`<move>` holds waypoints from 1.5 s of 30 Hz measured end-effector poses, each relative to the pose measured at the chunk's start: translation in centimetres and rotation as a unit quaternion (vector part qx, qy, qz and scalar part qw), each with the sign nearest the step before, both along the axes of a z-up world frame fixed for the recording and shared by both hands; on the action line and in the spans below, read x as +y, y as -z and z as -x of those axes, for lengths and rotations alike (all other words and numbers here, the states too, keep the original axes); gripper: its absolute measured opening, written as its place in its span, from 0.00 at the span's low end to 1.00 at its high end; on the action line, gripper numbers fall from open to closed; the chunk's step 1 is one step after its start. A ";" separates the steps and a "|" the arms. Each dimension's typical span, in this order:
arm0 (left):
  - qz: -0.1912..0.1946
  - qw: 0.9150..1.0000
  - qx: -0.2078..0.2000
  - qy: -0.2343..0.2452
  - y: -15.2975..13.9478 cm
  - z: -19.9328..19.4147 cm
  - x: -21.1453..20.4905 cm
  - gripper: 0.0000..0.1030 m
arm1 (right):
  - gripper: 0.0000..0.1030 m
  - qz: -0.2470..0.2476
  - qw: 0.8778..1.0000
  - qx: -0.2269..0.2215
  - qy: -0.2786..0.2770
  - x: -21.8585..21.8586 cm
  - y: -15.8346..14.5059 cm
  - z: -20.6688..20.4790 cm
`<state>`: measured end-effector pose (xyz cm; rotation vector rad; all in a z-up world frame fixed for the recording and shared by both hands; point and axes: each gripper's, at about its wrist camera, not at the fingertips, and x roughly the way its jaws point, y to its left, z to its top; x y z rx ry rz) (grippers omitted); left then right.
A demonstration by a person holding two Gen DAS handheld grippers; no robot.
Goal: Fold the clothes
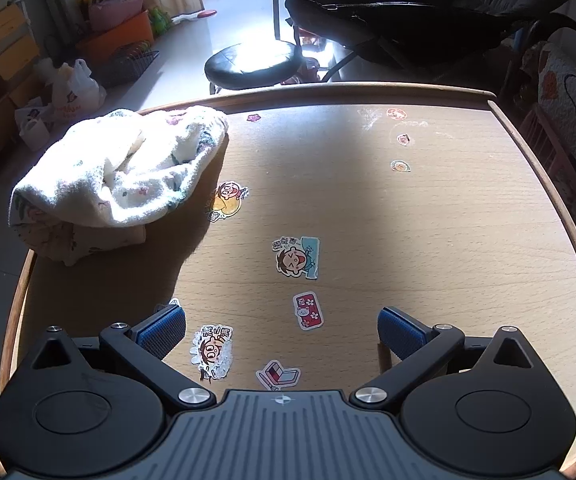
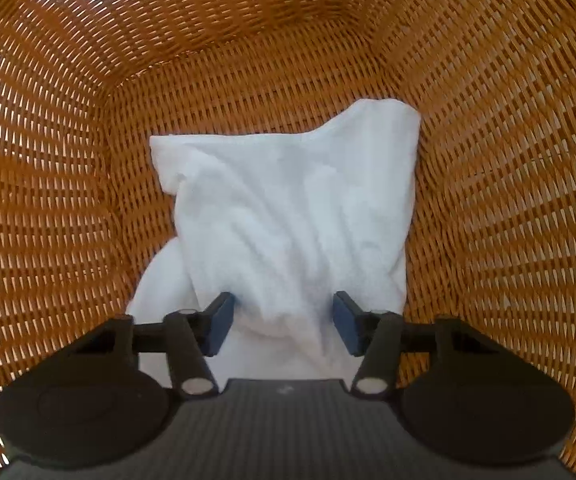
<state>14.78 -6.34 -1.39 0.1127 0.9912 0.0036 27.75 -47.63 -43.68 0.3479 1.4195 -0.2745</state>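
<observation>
My right gripper [image 2: 283, 322] is down inside the wicker basket [image 2: 508, 200], jaws partly open on either side of a bunched ridge of a white garment [image 2: 288, 208] that fills the middle of the frame; they are not yet pinched on it. My left gripper [image 1: 281, 332] hangs wide open and empty over the stickered wooden table [image 1: 428, 240]. At the upper left of that view lies a floral garment [image 1: 119, 172], loosely heaped and, I judge, only roughly folded. The white piece has yet to be lifted out, spread and folded.
</observation>
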 end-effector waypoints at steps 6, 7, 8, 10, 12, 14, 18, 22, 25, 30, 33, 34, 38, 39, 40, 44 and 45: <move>-0.002 1.000 0.001 0.002 0.1 0.0 -0.1 1.00 | 0.29 -0.002 1.000 -0.003 0.005 0.1 0.5 0.0; -0.002 1.000 0.001 0.002 0.1 0.0 -0.1 1.00 | 0.27 -0.003 1.000 -0.005 0.008 -0.1 0.5 0.0; -0.002 1.000 0.001 0.002 0.1 0.0 -0.1 1.00 | 0.21 -0.004 1.000 -0.007 0.011 -0.3 0.4 0.1; -0.003 1.000 0.000 0.001 0.0 0.0 -0.1 1.00 | 0.14 -0.005 1.000 -0.012 0.013 -0.4 0.2 0.3; -0.003 1.000 -0.001 0.002 -0.1 0.0 -0.1 1.00 | 0.09 -0.005 1.000 -0.016 0.014 -0.5 0.0 0.4; -0.003 1.000 -0.002 0.002 -0.2 0.1 -0.1 1.00 | 0.07 -0.002 1.000 -0.017 0.013 -0.5 -0.3 0.6; 0.001 1.000 -0.004 -0.001 -0.5 0.3 0.1 1.00 | 0.04 0.006 1.000 -0.020 0.008 -1.1 -2.0 1.3; 0.012 1.000 -0.008 -0.005 -1.3 0.8 0.3 1.00 | 0.04 0.011 1.000 -0.027 0.006 -1.2 -3.7 1.7; 0.016 1.000 -0.014 -0.003 -1.9 1.2 0.4 1.00 | 0.04 0.014 0.999 -0.032 0.001 -1.2 -5.2 2.0; 0.033 0.999 -0.020 -0.007 -2.9 2.2 0.8 1.00 | 0.04 0.022 0.999 -0.044 -0.006 -1.4 -8.4 2.3; 0.046 0.999 -0.023 -0.010 -3.5 2.9 1.0 1.00 | 0.04 0.027 0.998 -0.054 -0.012 -1.5 -10.7 2.4; 0.050 0.998 -0.025 -0.011 -3.8 3.1 1.1 1.00 | 0.04 0.027 0.998 -0.059 -0.014 -1.5 -11.7 2.5; 0.067 0.997 -0.030 -0.013 -4.7 4.1 1.6 1.00 | 0.04 0.034 0.996 -0.076 -0.032 -0.9 -15.7 3.1; 0.071 0.997 -0.031 -0.013 -5.0 4.3 1.6 1.00 | 0.04 0.036 0.995 -0.081 -0.035 -0.8 -16.7 3.2; 0.075 0.997 -0.032 -0.013 -5.2 4.6 1.7 1.00 | 0.04 0.038 0.995 -0.087 -0.038 -0.7 -17.7 3.4; 0.091 0.995 -0.032 -0.012 -5.9 5.5 2.0 1.00 | 0.04 0.047 0.992 -0.104 -0.046 -0.4 -21.2 3.8; 0.095 0.995 -0.032 -0.011 -6.0 5.8 2.0 1.00 | 0.04 0.049 0.992 -0.108 -0.047 -0.2 -21.9 3.8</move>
